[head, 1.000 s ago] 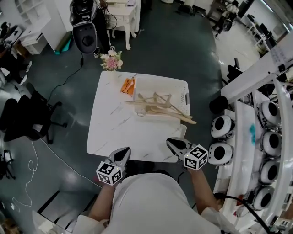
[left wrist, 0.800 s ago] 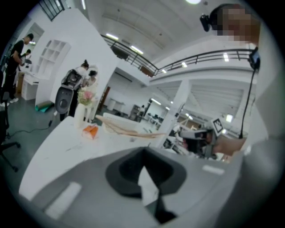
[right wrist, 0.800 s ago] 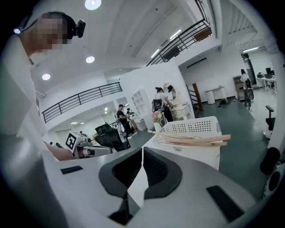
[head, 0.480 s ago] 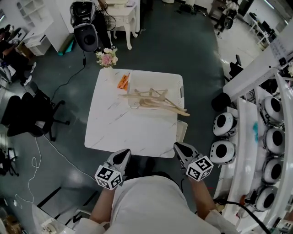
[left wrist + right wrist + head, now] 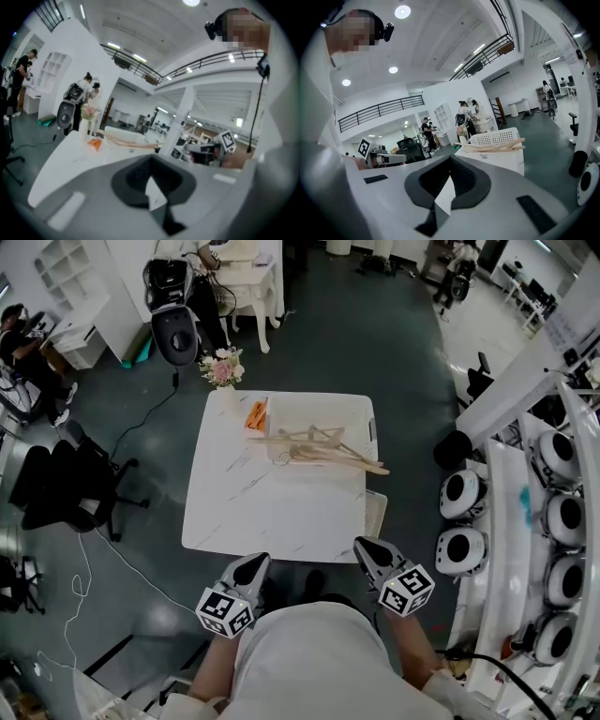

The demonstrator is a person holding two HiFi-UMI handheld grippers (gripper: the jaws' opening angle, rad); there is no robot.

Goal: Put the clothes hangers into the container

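Evidently finished: wooden hangers (image 5: 319, 452) rest in the white basket (image 5: 371, 432) at the table's (image 5: 262, 512) far end, too long to lie flat. L gripper (image 5: 251, 565) & R gripper (image 5: 366, 547) are closed, empty, nothing left to grab.

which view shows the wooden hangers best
The head view: it looks down on the wooden hangers lying across the white basket. The right gripper view shows them side-on, over the basket's rim; the left gripper view only a thin far-off strip.
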